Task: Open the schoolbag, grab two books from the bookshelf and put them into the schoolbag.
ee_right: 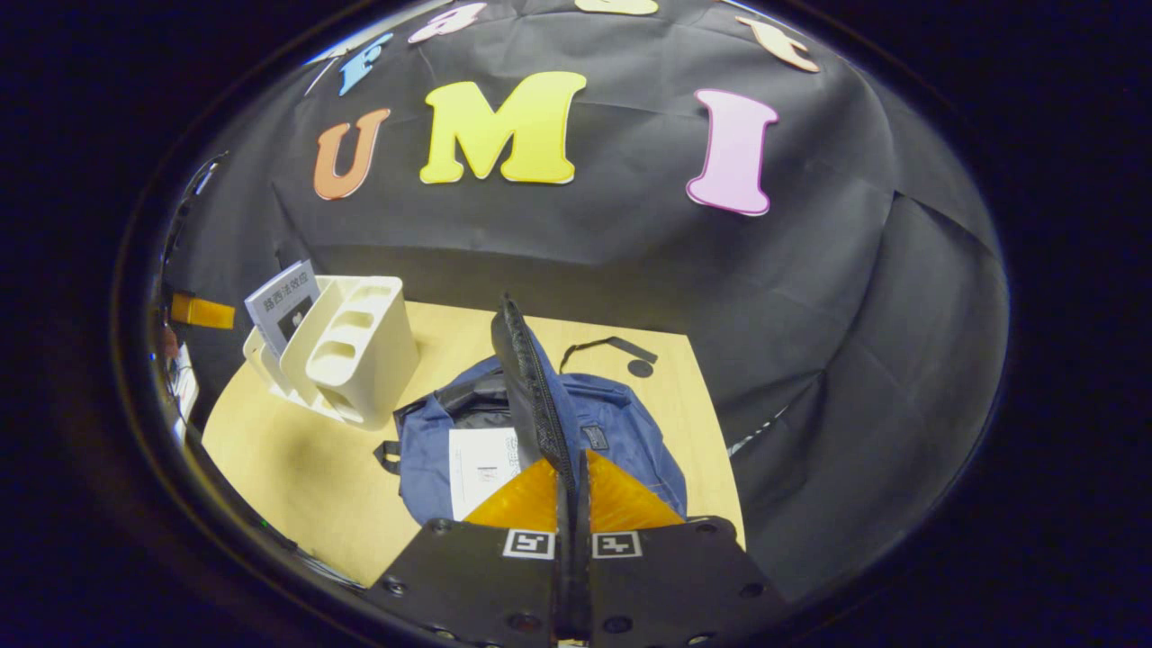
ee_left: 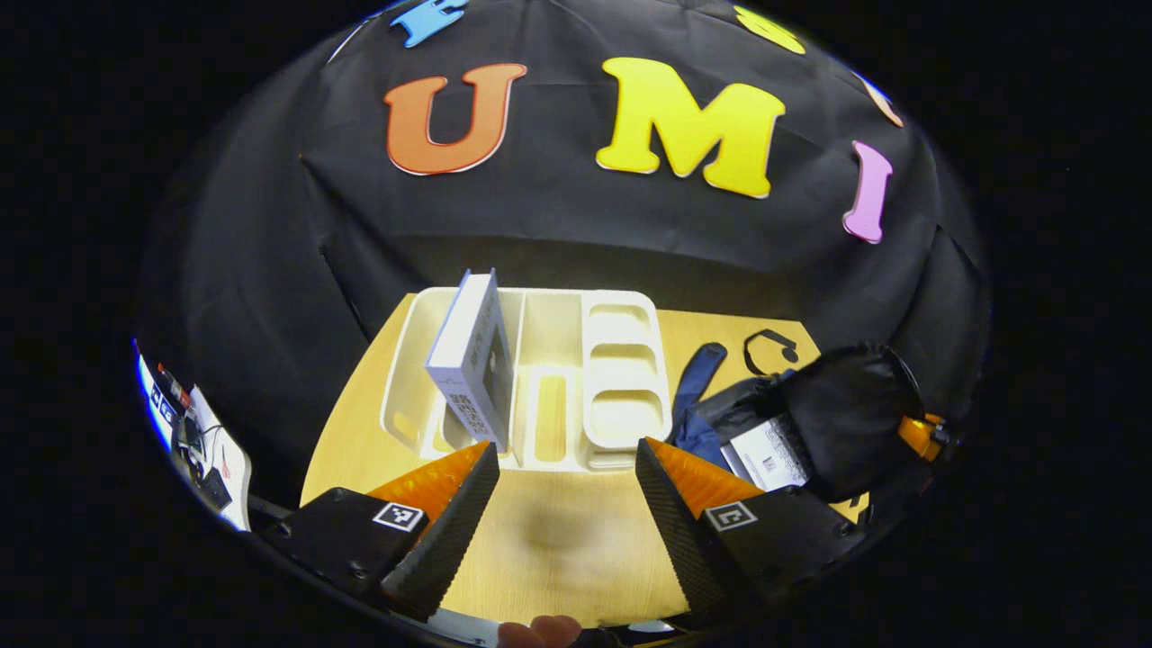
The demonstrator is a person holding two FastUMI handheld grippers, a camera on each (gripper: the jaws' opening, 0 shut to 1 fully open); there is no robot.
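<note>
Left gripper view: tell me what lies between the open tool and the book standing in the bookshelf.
Bare tabletop only. In the left gripper view nothing sits between the left tool and the book in the bookshelf.

Both views are evenly and fairly brightly lit from above. A soft shadow is cast on the surface (ee_left: 558, 540) between the fingers (ee_left: 450, 522) in the left gripper view. Straight edges are bent strongly toward the rims by the fisheye lens. Focus is sharp ahead of the fingers; no glare is seen.
</note>
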